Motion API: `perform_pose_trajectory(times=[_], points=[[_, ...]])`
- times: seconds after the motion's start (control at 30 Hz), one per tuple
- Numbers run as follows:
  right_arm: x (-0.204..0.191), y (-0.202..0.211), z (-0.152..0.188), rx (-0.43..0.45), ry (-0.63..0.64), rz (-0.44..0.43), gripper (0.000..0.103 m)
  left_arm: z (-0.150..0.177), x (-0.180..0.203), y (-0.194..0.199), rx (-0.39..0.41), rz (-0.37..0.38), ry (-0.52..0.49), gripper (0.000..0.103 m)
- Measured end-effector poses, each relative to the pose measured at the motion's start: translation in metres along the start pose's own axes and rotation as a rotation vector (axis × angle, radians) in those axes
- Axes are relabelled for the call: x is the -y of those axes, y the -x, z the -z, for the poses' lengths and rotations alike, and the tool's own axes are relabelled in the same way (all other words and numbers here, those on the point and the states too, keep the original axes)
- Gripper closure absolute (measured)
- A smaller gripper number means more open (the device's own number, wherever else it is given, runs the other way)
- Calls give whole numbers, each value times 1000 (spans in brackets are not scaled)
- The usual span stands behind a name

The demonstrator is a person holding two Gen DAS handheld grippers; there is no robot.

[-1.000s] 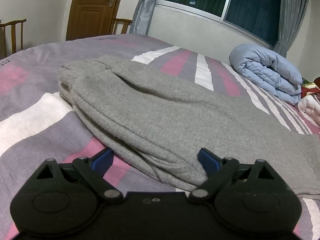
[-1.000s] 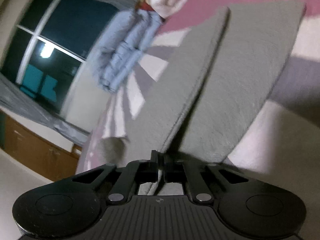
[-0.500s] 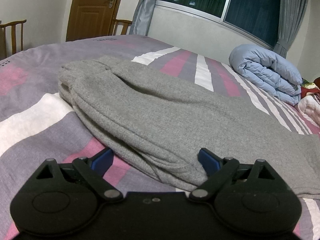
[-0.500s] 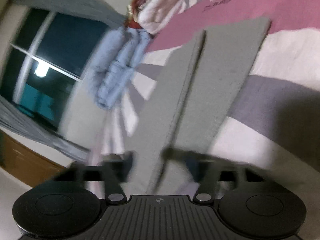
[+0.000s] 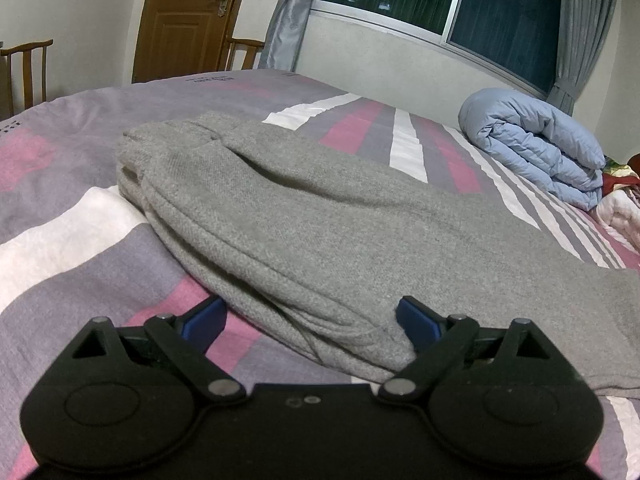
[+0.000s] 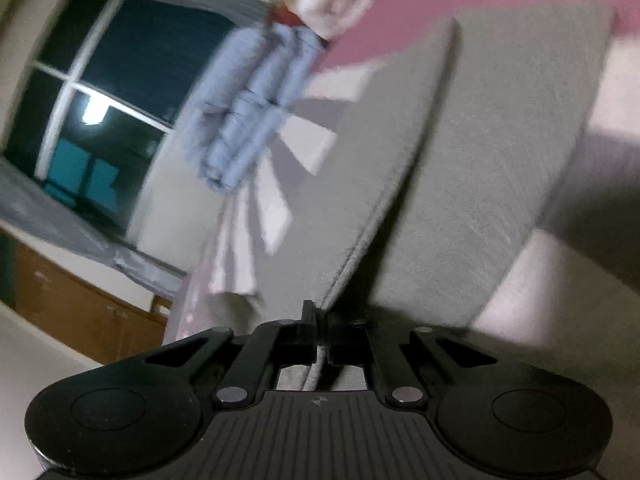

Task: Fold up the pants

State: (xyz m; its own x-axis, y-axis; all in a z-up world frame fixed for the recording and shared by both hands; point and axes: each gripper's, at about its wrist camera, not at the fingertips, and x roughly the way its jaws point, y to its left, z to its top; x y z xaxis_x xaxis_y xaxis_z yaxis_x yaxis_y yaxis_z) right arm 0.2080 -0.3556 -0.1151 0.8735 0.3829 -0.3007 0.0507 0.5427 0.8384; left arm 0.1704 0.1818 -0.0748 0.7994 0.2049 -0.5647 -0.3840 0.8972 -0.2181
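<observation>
The grey pants (image 5: 320,216) lie lengthwise across the middle of the bed (image 5: 80,248), already doubled leg on leg. The right gripper (image 6: 320,332) pinches their hem edge, likely to carry it over; the left gripper (image 5: 310,316), spread wide, straddles the waist-side fold without pressing it.

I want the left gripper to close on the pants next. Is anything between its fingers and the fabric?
Nothing visible. The left gripper stands open with the folded edge of the grey pants already between its blue fingers, directly on the striped bedsheet.
</observation>
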Motion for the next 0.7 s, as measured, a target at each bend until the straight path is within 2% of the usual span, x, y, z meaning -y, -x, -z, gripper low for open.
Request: perform_pose_trajectory(times=[0.1, 0.17, 0.27, 0.4, 0.43, 0.47, 0.53, 0.7], points=[[-9, 20, 4, 13, 37, -4, 98, 1, -1, -1, 1, 3, 2, 17], [-5, 21, 9, -16, 22, 34, 98, 1, -1, 0, 1, 5, 3, 17], [13, 10, 19, -75, -15, 136, 98, 0, -1, 0, 0, 6, 4, 17], [18, 5, 12, -85, -54, 113, 98, 0, -2, 0, 1, 8, 6, 17], [18, 9, 9, -76, -52, 99, 97, 1, -2, 0, 1, 8, 7, 17], [16, 16, 6, -47, -40, 96, 93, 1, -3, 0, 2, 9, 7, 17], [16, 29, -2, 27, -38, 93, 91, 1, -3, 1, 3, 8, 6, 16], [33, 26, -30, 70, -106, 118, 91, 1, -3, 1, 1, 9, 7, 16]])
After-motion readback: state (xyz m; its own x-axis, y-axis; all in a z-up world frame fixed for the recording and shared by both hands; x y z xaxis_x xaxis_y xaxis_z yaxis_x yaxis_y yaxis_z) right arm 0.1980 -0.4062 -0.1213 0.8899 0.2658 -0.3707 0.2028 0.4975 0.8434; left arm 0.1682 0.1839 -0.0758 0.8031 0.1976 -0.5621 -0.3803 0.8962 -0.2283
